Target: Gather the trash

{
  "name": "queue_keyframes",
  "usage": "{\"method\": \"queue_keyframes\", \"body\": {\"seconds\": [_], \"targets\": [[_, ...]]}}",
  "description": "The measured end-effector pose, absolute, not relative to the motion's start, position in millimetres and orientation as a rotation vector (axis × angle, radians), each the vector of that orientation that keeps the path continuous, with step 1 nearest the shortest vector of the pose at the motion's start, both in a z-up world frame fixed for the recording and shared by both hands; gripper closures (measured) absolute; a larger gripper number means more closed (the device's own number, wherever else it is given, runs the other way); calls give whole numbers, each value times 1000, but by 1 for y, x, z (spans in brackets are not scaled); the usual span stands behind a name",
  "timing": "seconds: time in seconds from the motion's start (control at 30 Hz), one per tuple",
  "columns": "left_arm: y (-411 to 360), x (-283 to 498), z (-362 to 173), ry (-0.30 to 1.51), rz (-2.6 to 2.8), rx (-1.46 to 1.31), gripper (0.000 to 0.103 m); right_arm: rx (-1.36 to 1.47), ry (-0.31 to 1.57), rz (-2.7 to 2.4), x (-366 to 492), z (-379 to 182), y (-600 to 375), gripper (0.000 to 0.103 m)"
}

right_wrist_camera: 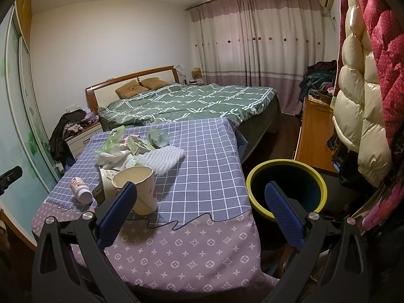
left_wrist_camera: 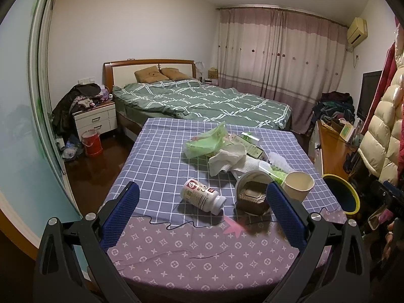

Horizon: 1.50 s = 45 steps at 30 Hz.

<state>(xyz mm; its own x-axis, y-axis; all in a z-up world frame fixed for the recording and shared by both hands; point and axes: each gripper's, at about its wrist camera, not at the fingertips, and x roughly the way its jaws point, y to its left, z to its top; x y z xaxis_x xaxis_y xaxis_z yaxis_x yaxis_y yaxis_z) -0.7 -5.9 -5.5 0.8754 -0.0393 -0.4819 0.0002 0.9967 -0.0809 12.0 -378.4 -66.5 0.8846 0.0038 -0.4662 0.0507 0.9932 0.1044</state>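
Left wrist: my left gripper (left_wrist_camera: 202,199) fingers gape wide and empty over the checked tablecloth (left_wrist_camera: 156,156); a toppled white bottle (left_wrist_camera: 202,195) lies between them, an overturned tub (left_wrist_camera: 251,194) and paper cup (left_wrist_camera: 298,184) at two o'clock. Right wrist: my right gripper (right_wrist_camera: 200,198) is equally wide, the yellow-rimmed bin (right_wrist_camera: 286,189) at three o'clock beside the table, bed (right_wrist_camera: 192,103) beyond.
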Motion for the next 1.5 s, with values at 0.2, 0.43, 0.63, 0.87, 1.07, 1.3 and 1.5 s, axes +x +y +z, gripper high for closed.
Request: {"method": "queue_keyframes", "body": {"seconds": [0.2, 0.43, 0.63, 0.87, 1.07, 1.3, 1.5], "targets": [[-6, 0, -6, 506, -24, -79, 4, 116, 484, -24, 12, -67, -379, 6], [-7, 4, -9, 519, -26, -77, 4, 118, 485, -24, 12, -67, -380, 6], [-7, 4, -9, 518, -26, -77, 4, 120, 485, -25, 12, -67, -381, 6], [-8, 4, -9, 518, -26, -77, 4, 119, 485, -27, 12, -67, -381, 6], [-8, 4, -9, 518, -26, -76, 4, 120, 485, -27, 12, -67, -381, 6], [-8, 4, -11, 520, -25, -76, 4, 121, 486, -27, 13, -67, -382, 6], [-11, 8, -13, 525, -28, -68, 4, 122, 491, -30, 13, -68, -384, 6]]}}
